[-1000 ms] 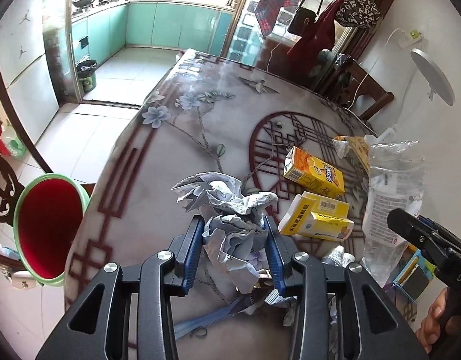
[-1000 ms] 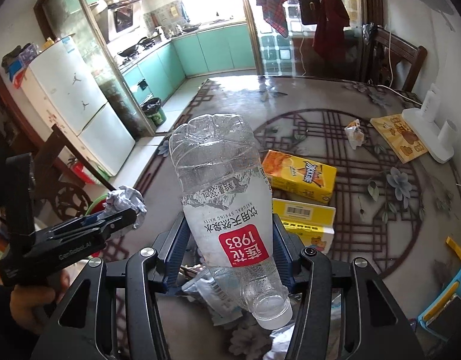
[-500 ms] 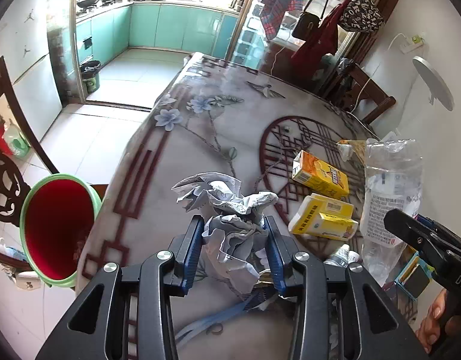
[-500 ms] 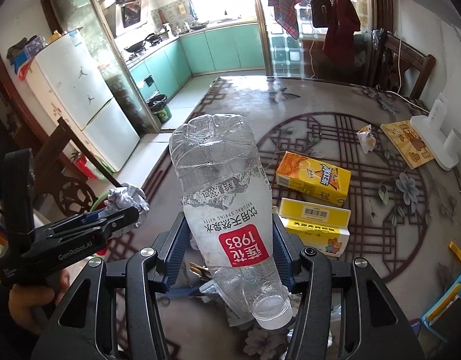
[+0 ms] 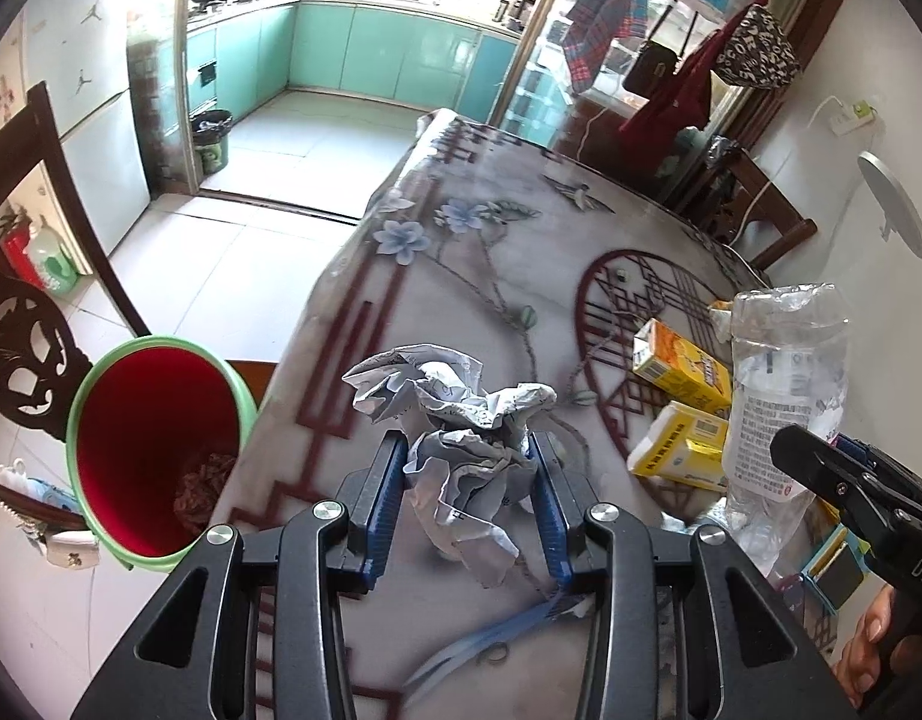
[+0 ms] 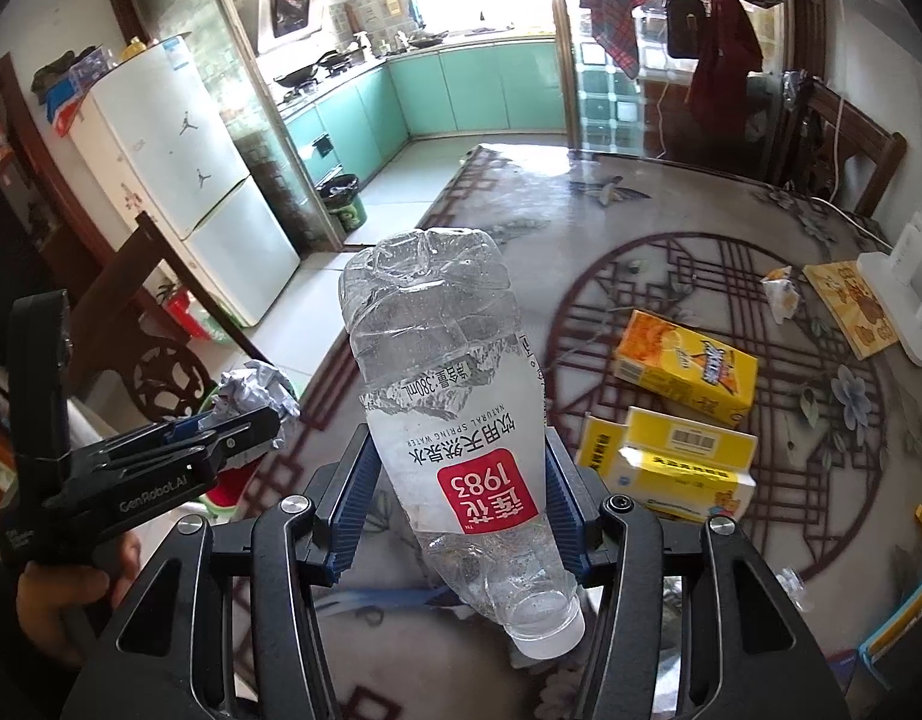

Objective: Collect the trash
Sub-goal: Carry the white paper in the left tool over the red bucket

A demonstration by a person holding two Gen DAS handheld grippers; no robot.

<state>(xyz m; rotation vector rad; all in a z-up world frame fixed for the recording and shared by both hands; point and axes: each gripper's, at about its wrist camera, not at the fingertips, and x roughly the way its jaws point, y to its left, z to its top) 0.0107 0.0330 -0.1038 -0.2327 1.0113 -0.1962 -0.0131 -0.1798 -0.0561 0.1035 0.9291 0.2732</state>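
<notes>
Both loads are lifted and look bound for the bin (image 5: 155,450), which stands off the table's (image 5: 461,276) near left edge. The left gripper (image 5: 466,480) is clamped on the paper (image 5: 455,420); the right gripper (image 6: 458,498) pinches the bottle (image 6: 443,396) cap-down. Next: carry the paper left over the bin's mouth and let go.

Hidden behind the crumpled paper (image 5: 461,420) and the left tool (image 5: 468,480): a stretch of the table (image 5: 461,276) at its near edge. Cut off by the frame's right edge: the right tool (image 5: 850,498). Blocked by the plastic bottle (image 6: 455,420): table pattern behind it. Too dim to identify: the clump inside the red bin (image 5: 155,450).
</notes>
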